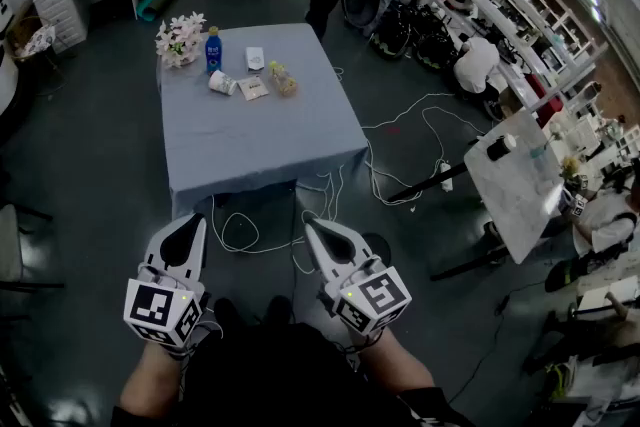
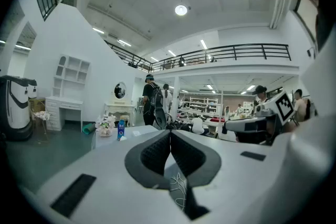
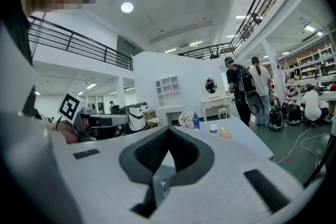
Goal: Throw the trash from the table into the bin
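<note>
Head view: where's the trash?

On the far half of the counter (image 1: 260,140). A cup (image 1: 221,82) lies tipped on its side, a flat packet (image 1: 253,88) sits just beside it, and a small bag (image 1: 284,80) is next to that.

Why count those and not the bottle (image 1: 212,50)?

That's my judgement. The bottle stands upright next to the flowers (image 1: 180,38), as if set there on purpose. The cup on its side and the loose packet look discarded.

And the grippers?

The left gripper (image 1: 196,221) and right gripper (image 1: 312,226) are held low in front of the person, well short of the counter's near edge. Both point roughly level toward it.

Are they holding anything?

No. The left gripper view shows the left gripper (image 2: 170,132) with its pads pressed together and nothing between them. The right gripper view shows the same for the right gripper (image 3: 168,128). Closed and empty suits a carrying posture, since nothing is within reach.

So the task hasn't begun?

It seems so, with all the trash on the cloth and untouched. The cup is nearest the left side, so the left gripper looks the likelier one to take it.

Where's the bin?

I can't pick one out with certainty. Cables (image 1: 400,165) lie across the floor beyond the counter's right corner, which matters for footing on the walk round.
</note>
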Available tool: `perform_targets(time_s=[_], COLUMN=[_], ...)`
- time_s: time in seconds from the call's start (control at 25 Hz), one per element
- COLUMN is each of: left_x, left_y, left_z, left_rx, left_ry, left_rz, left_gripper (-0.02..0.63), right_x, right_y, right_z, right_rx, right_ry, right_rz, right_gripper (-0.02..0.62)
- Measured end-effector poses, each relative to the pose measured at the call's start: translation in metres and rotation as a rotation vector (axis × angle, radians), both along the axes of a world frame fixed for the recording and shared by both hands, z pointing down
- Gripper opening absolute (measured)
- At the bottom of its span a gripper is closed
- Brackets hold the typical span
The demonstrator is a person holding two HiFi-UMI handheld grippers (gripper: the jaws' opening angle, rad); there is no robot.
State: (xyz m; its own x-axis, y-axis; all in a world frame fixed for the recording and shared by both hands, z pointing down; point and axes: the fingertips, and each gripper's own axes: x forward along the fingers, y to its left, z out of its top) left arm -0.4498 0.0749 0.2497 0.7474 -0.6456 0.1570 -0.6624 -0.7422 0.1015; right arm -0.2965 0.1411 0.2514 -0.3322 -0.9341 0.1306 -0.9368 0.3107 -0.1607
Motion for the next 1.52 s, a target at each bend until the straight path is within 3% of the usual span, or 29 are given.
perform_targets(time_s=[0.44,0.84,1.08,1.52], left_x=[0.019,0.055,0.083,0.095], left_y=[0.012,0.026,0.033,-0.037], left_z=[0.007,0.009,0.012,0.016], left_rx=[-0.012,-0.01,-0.015,-0.005], left_ry=[-0.014,-0.04,-0.048,-0.038], left_rz=[0.002,-0.038,-0.013,-0.01], left_gripper=[0.015,0.015,0.015,0.015], right_x=[0.013,0.073,0.095,0.117], right_y=[0.012,0.04,0.043,-0.016], right_z=[0.016,0.023,0.027,0.032], right_rx=[-0.046,-0.048,-0.049,-0.056], right_ry=[-0.01,-0.004,-0.028,-0.02], right_rz=[-0.016,0.007,0.023,0.062], right_gripper=[0.003,0.005,0.005,0.005])
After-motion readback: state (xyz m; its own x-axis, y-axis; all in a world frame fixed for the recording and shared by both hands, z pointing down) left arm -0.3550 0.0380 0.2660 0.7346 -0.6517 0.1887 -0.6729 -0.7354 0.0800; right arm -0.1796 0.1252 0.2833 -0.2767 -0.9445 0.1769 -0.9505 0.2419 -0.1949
